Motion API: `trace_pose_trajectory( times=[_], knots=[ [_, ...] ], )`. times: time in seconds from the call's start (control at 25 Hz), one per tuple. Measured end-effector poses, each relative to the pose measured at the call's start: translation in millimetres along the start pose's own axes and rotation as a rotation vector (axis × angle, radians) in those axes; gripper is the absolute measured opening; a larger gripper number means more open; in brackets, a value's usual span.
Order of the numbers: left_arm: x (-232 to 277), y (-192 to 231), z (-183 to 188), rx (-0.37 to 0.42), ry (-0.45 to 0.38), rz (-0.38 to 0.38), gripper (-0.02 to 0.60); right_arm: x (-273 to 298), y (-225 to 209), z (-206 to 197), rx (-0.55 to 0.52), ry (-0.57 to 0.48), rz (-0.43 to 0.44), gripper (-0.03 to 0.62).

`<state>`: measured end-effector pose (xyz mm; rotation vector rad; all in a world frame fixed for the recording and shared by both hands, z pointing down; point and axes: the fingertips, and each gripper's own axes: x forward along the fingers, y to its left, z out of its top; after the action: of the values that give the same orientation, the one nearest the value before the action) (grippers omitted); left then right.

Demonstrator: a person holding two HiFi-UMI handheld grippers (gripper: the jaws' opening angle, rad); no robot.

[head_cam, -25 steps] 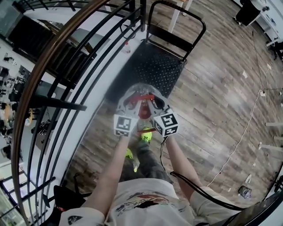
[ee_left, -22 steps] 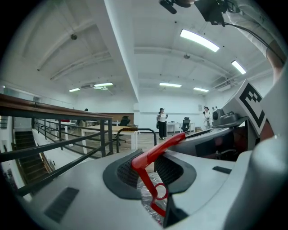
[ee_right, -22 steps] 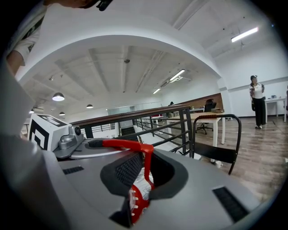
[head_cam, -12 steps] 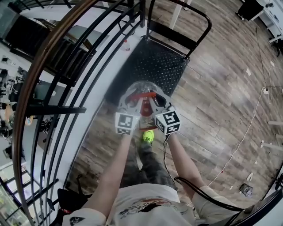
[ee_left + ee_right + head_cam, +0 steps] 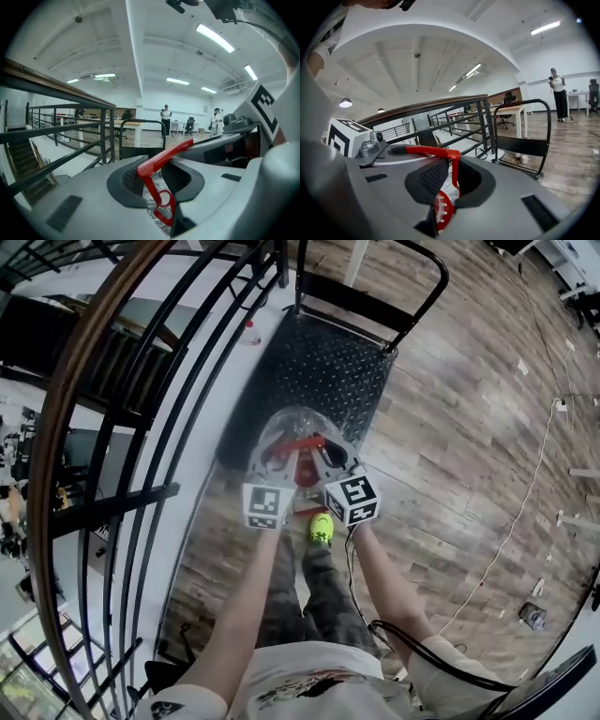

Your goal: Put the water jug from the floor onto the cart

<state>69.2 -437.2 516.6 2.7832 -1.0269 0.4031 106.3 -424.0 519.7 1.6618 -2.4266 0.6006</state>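
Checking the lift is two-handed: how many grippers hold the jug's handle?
2. The left gripper clamps the left part of the red handle, the right gripper its right part, above the water jug.

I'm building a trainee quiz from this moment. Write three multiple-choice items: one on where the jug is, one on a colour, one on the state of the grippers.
1. Where is the jug?
A) at the near end of the cart
B) against the push bar
C) beyond the railing

2. What colour is the jug's handle?
A) blue
B) red
C) green

3. The left gripper and right gripper are
A) both open and empty
B) both shut on the handle
C) both on the push bar

Answers:
1 A: in the head view the jug overlaps the cart's near edge.
2 B: it shows red in every view.
3 B: each gripper view shows the handle between the pads.
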Motion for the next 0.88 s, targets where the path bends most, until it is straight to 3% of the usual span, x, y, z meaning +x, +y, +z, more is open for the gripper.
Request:
trace_pose_trajectory(
  times=[0.88],
  knots=[
    [81.4, 70.6, -65.6, 0.006, 0.049, -0.048, 0.091, 104.7, -49.4, -47.2, 0.067, 0.007, -0.071, 0.048]
  ],
)
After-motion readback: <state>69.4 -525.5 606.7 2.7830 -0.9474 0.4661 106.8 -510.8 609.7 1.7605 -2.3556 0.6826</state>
